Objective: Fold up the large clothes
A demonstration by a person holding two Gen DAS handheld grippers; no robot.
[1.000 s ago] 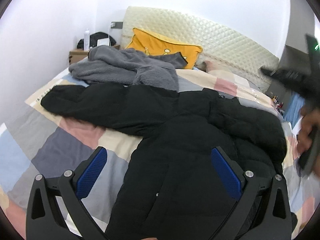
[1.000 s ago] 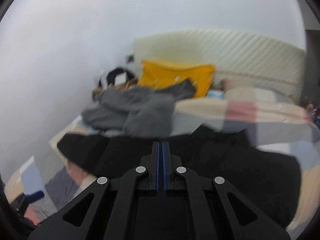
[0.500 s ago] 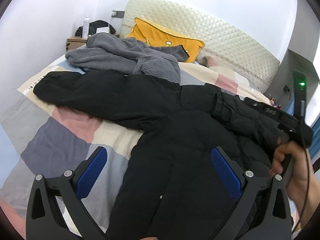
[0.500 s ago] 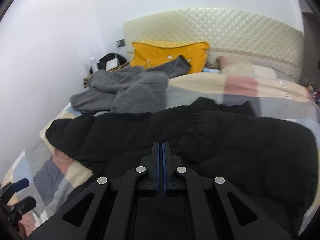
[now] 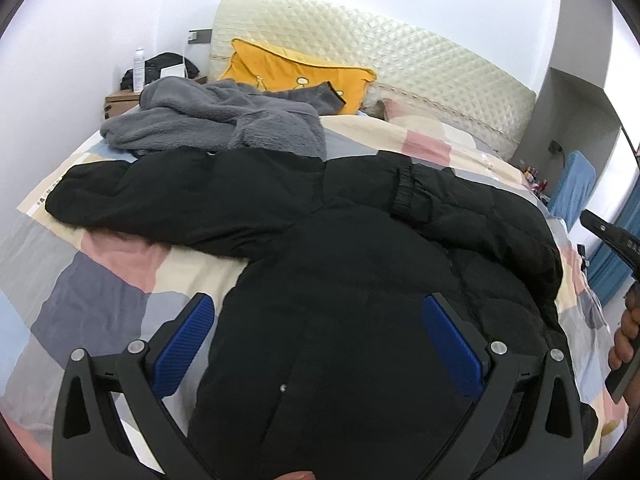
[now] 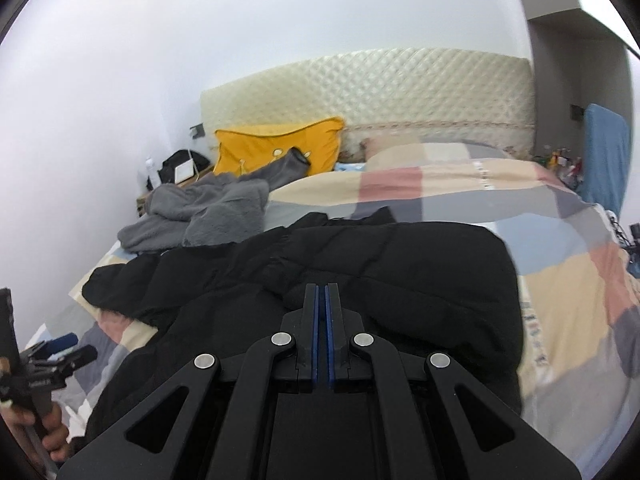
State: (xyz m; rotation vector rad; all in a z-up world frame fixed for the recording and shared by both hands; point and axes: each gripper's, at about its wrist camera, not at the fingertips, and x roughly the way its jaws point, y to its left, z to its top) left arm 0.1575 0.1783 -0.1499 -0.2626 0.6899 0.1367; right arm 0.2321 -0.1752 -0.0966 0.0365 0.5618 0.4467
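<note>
A large black puffy jacket (image 5: 352,280) lies spread on the patchwork bed cover (image 5: 100,296). One sleeve stretches out to the left, and the other is folded across the chest with its cuff (image 5: 408,196) up. My left gripper (image 5: 318,344) hovers open over the jacket's lower body, blue pads wide apart with nothing between them. My right gripper (image 6: 321,292) is shut and empty above the jacket (image 6: 400,272) near its right side. A hand holding the right gripper shows at the right edge of the left wrist view (image 5: 624,336). The left gripper (image 6: 60,348) shows at the lower left of the right wrist view.
A grey fleece garment (image 5: 224,120) lies crumpled behind the jacket, in front of a yellow pillow (image 5: 296,72) and a quilted cream headboard (image 5: 400,56). A cluttered nightstand (image 5: 120,100) stands at the back left. A blue cloth (image 6: 604,152) hangs beside the bed's right side.
My right gripper has swung sideways to the right of the jacket, staying shut, and its hand now sits at the right edge of the left wrist view. The left gripper shifted slightly, still open.
</note>
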